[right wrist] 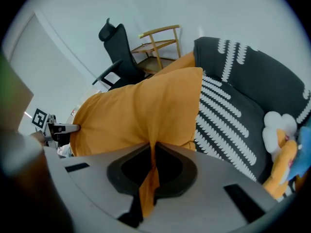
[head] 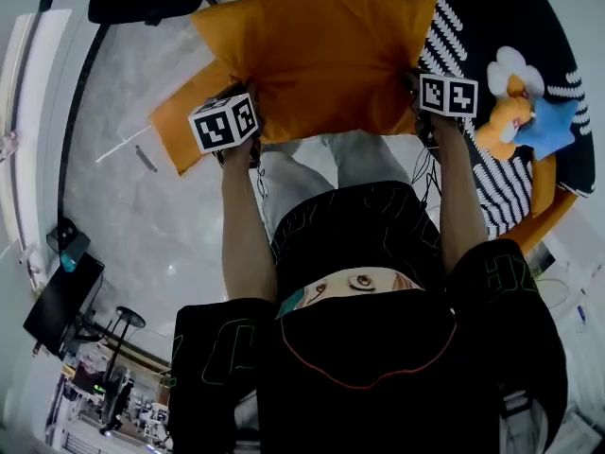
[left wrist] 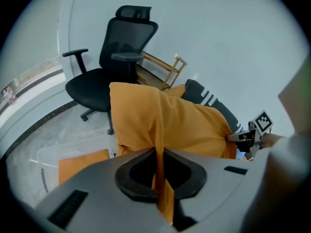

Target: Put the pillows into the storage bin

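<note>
- Two grippers, one pillow. The left gripper (left wrist: 159, 178) has its jaws pinched nearly together on a fold of the orange pillow (left wrist: 170, 125), with the cloth running straight down through the gap.
- The right gripper (right wrist: 150, 178) is the same deal on the opposite edge, jaws clamped on a thin tuck of the cover, and a strip of fabric hangs out below them.
- In the head view the pillow (head: 321, 60) hangs in the air, stretched between the left gripper (head: 250, 126) and the right gripper (head: 421, 97). Both of the person's arms are straight out in front and their knees are below it.
- Each gripper view catches the other gripper's marker cube poking out past the far side of the pillow.
- A second pillow (head: 175, 130), also orange, lies flat and low on the left gripper's side, well below the held one.
- It looks like it's sitting inside a clear bin (left wrist: 53, 154), but the walls are so faint I can't say for sure.
- The held pillow isn't in the bin; it's up in the air between the bin and the sofa.
- The floor (head: 123, 225) is grey marble.
- The dark sofa (head: 492, 26) with white dashes is on the right gripper's side, and the pillow's right end hangs over its edge.
- A third pillow (right wrist: 181, 62), orange too, peeks out behind the held one on the sofa.
- A plush (head: 520, 112) in yellow, white and blue sits on the sofa, apart from the pillow.
- An office chair (left wrist: 112, 67) and a wooden rack (left wrist: 163, 69) stand by the pale wall, beyond the bin.
</note>
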Demonstrator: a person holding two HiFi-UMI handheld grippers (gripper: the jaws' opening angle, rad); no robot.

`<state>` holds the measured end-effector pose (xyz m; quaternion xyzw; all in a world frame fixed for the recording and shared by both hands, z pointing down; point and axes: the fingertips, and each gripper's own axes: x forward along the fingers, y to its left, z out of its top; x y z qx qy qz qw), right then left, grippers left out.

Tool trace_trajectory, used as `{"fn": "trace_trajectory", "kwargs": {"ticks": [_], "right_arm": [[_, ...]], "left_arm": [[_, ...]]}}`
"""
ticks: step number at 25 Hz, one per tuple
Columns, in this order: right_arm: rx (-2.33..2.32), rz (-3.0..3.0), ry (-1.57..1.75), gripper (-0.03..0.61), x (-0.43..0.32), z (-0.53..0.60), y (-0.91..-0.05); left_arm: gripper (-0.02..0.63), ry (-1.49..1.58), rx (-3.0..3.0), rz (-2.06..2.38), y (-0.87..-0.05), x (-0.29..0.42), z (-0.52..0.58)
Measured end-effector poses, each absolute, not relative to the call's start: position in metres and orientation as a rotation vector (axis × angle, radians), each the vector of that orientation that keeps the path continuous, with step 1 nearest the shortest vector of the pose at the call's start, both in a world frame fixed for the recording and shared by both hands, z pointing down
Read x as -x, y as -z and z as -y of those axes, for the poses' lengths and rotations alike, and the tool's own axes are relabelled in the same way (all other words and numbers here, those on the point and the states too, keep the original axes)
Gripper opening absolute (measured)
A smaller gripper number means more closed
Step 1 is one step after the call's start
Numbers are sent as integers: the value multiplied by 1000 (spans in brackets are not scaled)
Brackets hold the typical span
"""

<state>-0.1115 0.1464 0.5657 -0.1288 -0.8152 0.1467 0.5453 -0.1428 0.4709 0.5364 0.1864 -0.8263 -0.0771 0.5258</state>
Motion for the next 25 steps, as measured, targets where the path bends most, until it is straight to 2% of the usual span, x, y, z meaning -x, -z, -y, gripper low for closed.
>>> {"fn": "trace_trajectory", "kwargs": {"ticks": [9,17,25], "right_arm": [[426,1879,-203,14,94,-324,-560],[546,1820,-132,14,88,-486,-574],[651,1733,-67,14,72,-582,-581]], "left_arm": [[15,344,-305,1953,-550,60,-651],[15,423,-162,1955,-564,19,-809],[18,473,-14,1945,-565,-28,-897]]}}
